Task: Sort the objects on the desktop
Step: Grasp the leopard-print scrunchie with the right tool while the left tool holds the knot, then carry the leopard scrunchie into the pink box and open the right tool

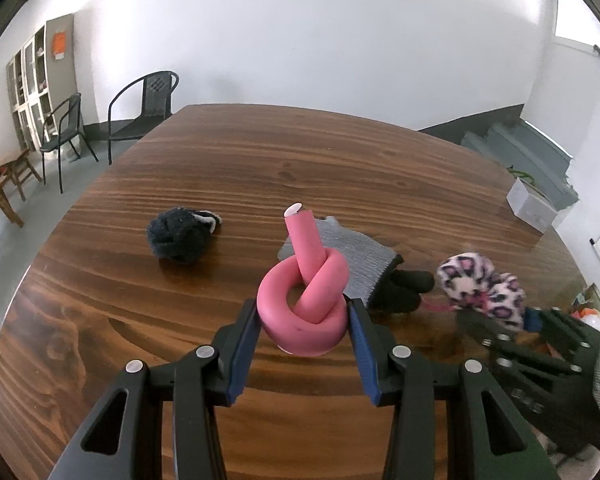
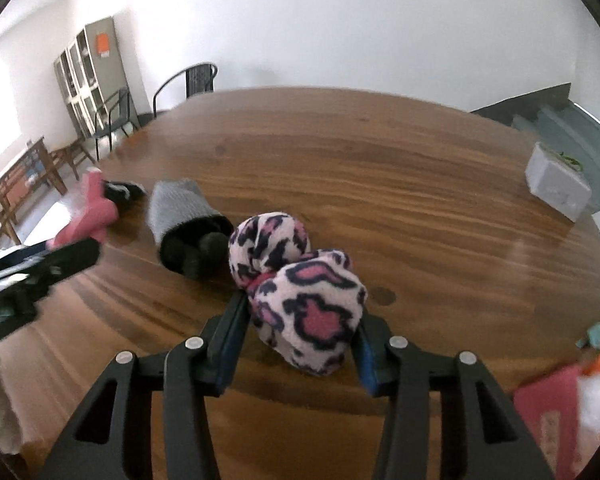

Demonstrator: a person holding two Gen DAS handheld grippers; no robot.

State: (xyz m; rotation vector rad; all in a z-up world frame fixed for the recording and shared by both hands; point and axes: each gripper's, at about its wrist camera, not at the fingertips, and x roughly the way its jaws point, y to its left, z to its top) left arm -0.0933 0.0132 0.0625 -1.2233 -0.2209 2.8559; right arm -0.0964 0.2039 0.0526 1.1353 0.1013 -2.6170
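Note:
My left gripper (image 1: 302,312) is shut on a pink knotted foam tube (image 1: 304,304) just above the wooden table (image 1: 260,152); the tube also shows at the left of the right wrist view (image 2: 88,216). My right gripper (image 2: 300,320) is shut on a pink-and-black leopard-print fleece bundle (image 2: 308,308), seen in the left wrist view (image 1: 480,284) at the right. A grey and black glove (image 1: 360,264) lies behind the tube; it shows in the right wrist view (image 2: 184,220). A dark knitted ball (image 1: 178,238) lies to the left.
A white box (image 2: 556,188) stands at the table's far right edge. Red and orange items (image 2: 560,408) lie at the near right. Black chairs (image 1: 140,116) and a cabinet (image 1: 32,80) stand beyond the table's left side. Stairs (image 1: 520,148) rise at the right.

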